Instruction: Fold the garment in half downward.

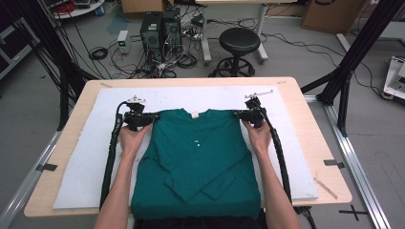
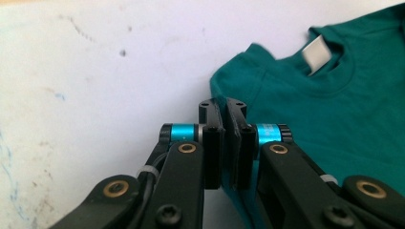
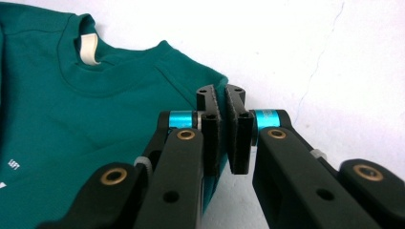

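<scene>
1. Two forearms came in from the bottom of the high view, one hand [image 1: 133,138] on the left gripper [image 1: 149,116] and the other hand [image 1: 259,136] on the right gripper [image 1: 238,114].
2. One wooden worktop [image 1: 305,119] carried one white mat [image 1: 95,157], its surface faintly stained.
3. One teal long-sleeved shirt [image 1: 198,157] lay flat on the mat, collar away from the person, hem at the near edge, both sleeves folded across the lower front.
4. One gripper sat at each shoulder of the shirt, pointing inward toward the collar.
5. In the left gripper view, the jaws stood pressed together on the shirt's shoulder edge [image 2: 229,90]; teal cloth showed between and below them.
6. In the right gripper view, the jaws were closed on the other shoulder edge [image 3: 210,81], cloth pinched between the pads.
7. One white neck label [image 3: 88,47] sat inside the collar.
8. Small white print [image 1: 197,141] marked the chest.
</scene>
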A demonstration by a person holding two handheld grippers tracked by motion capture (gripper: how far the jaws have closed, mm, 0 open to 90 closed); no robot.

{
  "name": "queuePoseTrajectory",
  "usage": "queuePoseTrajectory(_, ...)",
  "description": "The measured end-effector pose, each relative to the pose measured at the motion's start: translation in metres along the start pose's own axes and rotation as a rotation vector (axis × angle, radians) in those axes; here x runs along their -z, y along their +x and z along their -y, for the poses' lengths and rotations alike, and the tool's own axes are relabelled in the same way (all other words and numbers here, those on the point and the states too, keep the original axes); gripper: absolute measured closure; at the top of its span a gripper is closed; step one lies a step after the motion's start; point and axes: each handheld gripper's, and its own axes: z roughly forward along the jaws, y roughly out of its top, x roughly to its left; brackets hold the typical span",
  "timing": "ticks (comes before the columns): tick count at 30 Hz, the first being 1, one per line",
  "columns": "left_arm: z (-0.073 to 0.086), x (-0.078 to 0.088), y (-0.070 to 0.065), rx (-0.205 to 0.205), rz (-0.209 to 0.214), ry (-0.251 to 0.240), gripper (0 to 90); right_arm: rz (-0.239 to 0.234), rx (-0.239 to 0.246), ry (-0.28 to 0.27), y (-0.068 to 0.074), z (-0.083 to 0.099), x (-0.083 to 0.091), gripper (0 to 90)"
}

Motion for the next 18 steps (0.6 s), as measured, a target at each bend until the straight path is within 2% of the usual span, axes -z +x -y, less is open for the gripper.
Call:
queuePoseTrajectory(4, -0.006, 0.004, -0.001, 0.005, 0.003, -0.014, 85.8, 0.021, 0.027, -0.01, 0.003, -0.005, 0.006, 87.0)
queuePoseTrajectory(8, -0.014, 0.008, -0.001, -0.004, -0.005, -0.013, 85.8, 0.007, 0.005, -0.021, 0.001, -0.008, 0.011, 87.0)
queuePoseTrajectory(14, -0.029, 0.01, -0.002, -0.018, -0.015, -0.013, 85.8, 0.044, 0.048, 0.0, 0.006, -0.023, 0.014, 86.9)
queuePoseTrajectory(18, -0.036, 0.01, 0.0, -0.008, -0.017, -0.02, 85.8, 0.055, 0.049, 0.014, 0.006, -0.03, 0.015, 86.8)
